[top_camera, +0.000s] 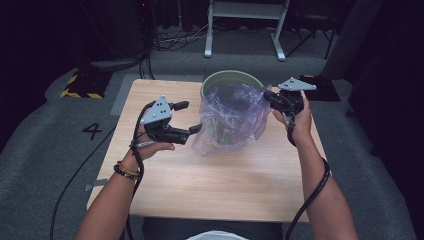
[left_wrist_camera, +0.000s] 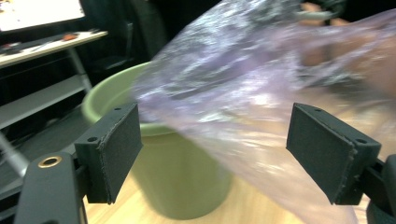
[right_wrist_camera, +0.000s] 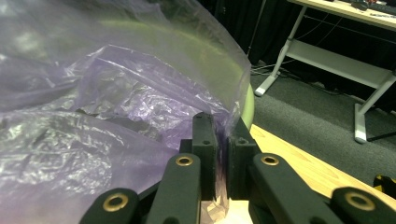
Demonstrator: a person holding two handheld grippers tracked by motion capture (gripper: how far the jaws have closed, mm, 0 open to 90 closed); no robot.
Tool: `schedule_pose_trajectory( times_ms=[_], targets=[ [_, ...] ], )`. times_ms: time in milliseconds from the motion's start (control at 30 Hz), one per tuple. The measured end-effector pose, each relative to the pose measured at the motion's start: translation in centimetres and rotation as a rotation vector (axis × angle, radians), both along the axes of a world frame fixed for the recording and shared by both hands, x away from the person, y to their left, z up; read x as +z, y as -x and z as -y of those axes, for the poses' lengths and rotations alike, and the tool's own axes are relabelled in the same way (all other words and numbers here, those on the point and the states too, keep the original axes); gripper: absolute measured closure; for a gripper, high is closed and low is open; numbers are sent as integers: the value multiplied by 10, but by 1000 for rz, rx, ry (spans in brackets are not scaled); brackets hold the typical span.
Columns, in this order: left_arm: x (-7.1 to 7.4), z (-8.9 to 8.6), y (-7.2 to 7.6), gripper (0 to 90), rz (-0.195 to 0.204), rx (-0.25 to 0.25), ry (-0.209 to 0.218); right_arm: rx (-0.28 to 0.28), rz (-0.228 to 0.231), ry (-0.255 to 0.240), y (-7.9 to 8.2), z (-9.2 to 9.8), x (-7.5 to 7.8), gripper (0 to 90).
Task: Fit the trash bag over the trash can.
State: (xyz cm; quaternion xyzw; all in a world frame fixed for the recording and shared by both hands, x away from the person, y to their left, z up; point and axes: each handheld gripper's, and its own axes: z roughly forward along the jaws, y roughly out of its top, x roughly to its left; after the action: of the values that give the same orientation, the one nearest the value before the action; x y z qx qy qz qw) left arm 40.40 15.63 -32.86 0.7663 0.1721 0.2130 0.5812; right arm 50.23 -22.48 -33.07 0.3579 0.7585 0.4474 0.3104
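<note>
A crumpled, translucent purple plastic bag (top_camera: 232, 117) hangs in and over a green bin (top_camera: 230, 75) at the back of the wooden table (top_camera: 200, 175). My right gripper (top_camera: 267, 95) holds the bag's right edge, and in the right gripper view its jaws (right_wrist_camera: 222, 140) are shut on a fold of the plastic bag (right_wrist_camera: 93, 93) beside the bin's rim (right_wrist_camera: 250, 105). My left gripper (top_camera: 190, 116) hovers open just left of the bag. In the left gripper view the jaws (left_wrist_camera: 215, 144) stand wide, with the bag (left_wrist_camera: 243, 84) and the bin (left_wrist_camera: 177, 186) beyond them and nothing pressed by the pads.
The near half of the table is bare wood. A white-legged desk (top_camera: 245, 10) stands behind the table on grey carpet. A yellow-and-black striped block (top_camera: 80, 85) lies on the floor at the back left, and a painted "4" (top_camera: 92, 130) marks the carpet.
</note>
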Motion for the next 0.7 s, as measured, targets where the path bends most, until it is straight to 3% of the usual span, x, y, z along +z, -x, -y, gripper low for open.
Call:
schedule_pose_trajectory(
  times_ms=[133,233,333,367,533,600,700],
  targets=[
    [2,12,4,178,33,-18,-49,2,3,0,0,-1,0,827],
    [8,21,6,178,54,-28,-61,-2,-1,4,0,-1,-1,827],
    [17,22,12,192,73,-44,-49,-3,2,3,1,0,0,829],
    [23,21,14,197,88,-27,-47,-4,4,3,1,0,1,830],
    [30,14,14,200,83,-27,-26,-4,13,4,3,0,4,830],
    [33,13,14,200,102,-16,-46,-3,18,8,4,-1,5,830],
    [33,15,14,200,86,-38,-43,0,19,10,4,-2,6,829]
  ],
)
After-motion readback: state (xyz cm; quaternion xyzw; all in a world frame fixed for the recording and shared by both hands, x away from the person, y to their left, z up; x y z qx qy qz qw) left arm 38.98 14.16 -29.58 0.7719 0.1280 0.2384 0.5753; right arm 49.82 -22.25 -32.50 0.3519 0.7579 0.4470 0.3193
